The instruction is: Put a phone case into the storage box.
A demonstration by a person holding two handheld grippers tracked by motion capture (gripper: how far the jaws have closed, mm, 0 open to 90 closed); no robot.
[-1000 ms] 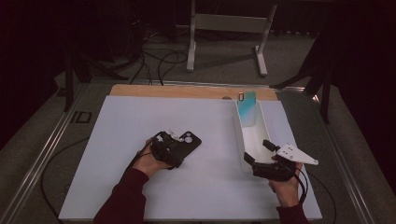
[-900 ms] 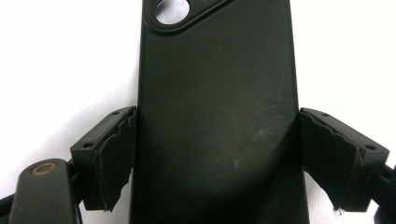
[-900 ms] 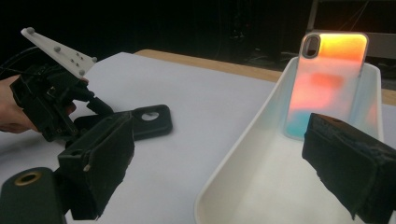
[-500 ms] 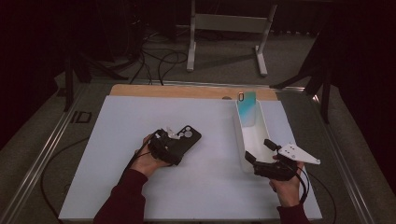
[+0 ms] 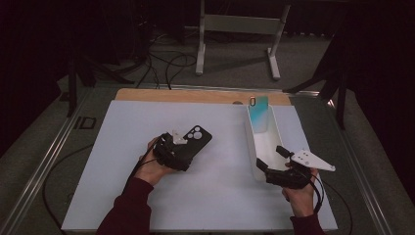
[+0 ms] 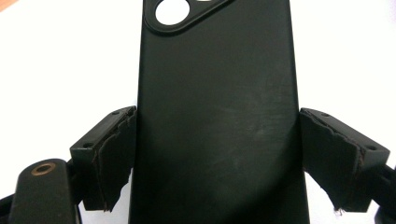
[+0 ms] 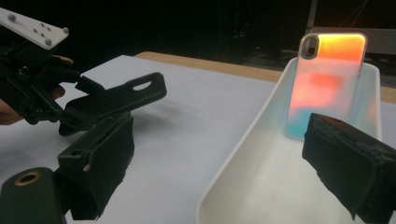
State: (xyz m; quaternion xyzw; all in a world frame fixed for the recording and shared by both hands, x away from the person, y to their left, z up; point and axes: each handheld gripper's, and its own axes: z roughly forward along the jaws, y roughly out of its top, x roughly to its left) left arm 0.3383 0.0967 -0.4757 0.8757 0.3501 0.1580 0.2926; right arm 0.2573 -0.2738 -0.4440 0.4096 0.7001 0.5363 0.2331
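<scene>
A black phone case (image 5: 196, 138) (image 6: 219, 116) with a camera cutout is held clear of the white table top, and my left gripper (image 5: 185, 147) (image 6: 217, 154) is shut on its two long sides. The right gripper view shows that case (image 7: 116, 100) tilted above its shadow. My right gripper (image 5: 271, 157) (image 7: 219, 172) stands open at the near end of a long white tray (image 5: 252, 147) (image 7: 233, 172), one jaw outside the tray's left wall, the other over its inside. An iridescent phone case (image 5: 258, 115) (image 7: 327, 84) leans upright against the tray's far end.
The white table top (image 5: 122, 196) has a wooden strip (image 5: 186, 95) along its far edge. Metal rails run down both sides. Beyond the table are cables on the floor and a white stand (image 5: 240, 29).
My left gripper has risen a little with the black phone case in it, so the case's far end now sits higher. The right gripper and the tray have not moved.
</scene>
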